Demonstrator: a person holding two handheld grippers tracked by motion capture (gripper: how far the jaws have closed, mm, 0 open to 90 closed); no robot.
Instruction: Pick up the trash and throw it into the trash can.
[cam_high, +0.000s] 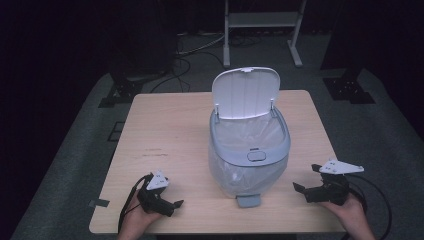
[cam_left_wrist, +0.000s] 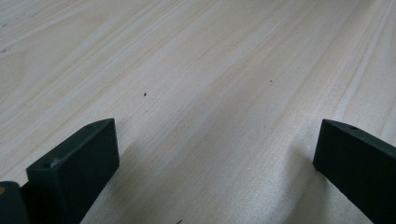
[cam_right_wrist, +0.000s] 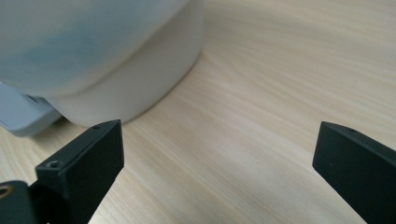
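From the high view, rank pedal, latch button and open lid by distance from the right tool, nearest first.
Measured from the right tool:
1. Pedal, at the bin's base by the table's near edge, to the tool's left.
2. Latch button, on the front of the bin's rim, higher up.
3. Lid, raised at the bin's far side.

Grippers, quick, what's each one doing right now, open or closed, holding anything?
Left gripper: open, holding nothing, over bare table.
Right gripper: open, holding nothing, beside the bin.
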